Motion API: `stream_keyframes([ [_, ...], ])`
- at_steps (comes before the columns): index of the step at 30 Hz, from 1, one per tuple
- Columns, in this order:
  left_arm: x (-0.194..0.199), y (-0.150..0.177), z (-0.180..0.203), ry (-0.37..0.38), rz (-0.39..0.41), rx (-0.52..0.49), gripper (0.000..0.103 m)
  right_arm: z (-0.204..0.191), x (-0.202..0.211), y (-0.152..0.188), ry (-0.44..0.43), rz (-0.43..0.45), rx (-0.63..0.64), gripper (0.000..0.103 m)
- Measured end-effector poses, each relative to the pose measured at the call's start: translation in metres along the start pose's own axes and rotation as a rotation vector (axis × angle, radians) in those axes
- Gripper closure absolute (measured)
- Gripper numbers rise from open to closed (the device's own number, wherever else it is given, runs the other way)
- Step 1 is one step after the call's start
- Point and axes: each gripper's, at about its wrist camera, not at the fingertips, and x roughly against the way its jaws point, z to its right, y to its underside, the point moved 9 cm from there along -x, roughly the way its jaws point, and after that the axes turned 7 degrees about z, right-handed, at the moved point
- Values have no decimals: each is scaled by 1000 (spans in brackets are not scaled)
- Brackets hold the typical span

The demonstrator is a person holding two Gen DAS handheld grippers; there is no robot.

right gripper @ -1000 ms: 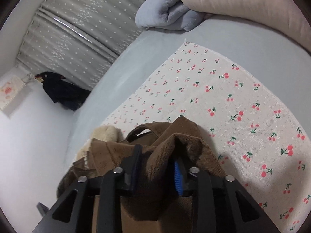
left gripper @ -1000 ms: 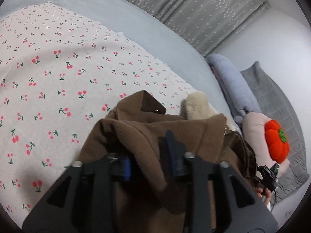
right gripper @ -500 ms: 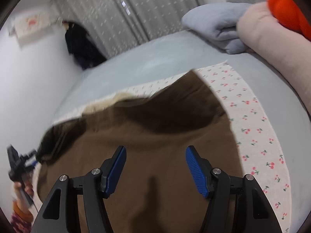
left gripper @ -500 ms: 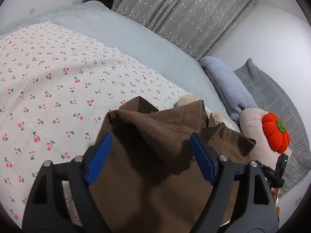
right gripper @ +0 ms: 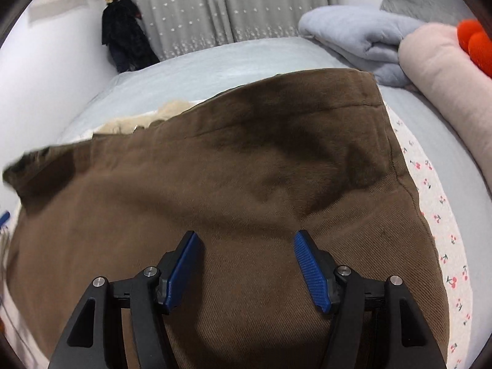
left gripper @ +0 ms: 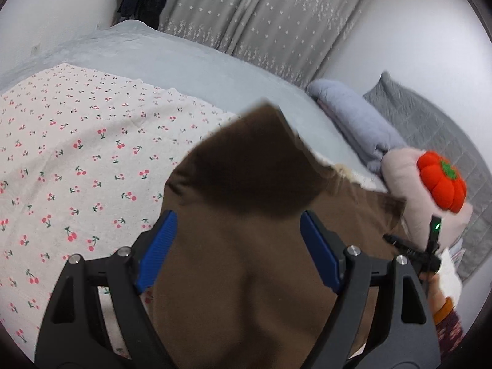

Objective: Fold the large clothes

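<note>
Two hand-held grippers, left (left gripper: 238, 247) and right (right gripper: 246, 264), jaws just spreading, empty, over brown garment (right gripper: 246, 169)

brown coat (right gripper: 246, 184), red-cherry sheet (left gripper: 77, 153), orange pumpkin (left gripper: 442, 181), blue-padded tools.

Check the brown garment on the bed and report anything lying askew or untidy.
The brown garment is not squared up: in the left wrist view one corner peaks upward, and cream fleece lining spills past its far edge.
</note>
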Motion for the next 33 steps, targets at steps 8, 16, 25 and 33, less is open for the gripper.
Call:
stream_keyframes([
  [8, -64, 2, -2, -135, -127, -92, 20, 5, 10, -31, 36, 44, 11, 28],
  [16, -89, -48, -29, -308, -49, -107, 20, 74, 27, -69, 147, 126, -133, 18],
  [25, -125, -34, -39, -166, -174, 202, 92, 94, -23, -71, 37, -2, -324, 89],
  [33, -66, -98, -3, -127, 236, 145, 94, 75, 35, -135, 135, 373, -244, 94],
])
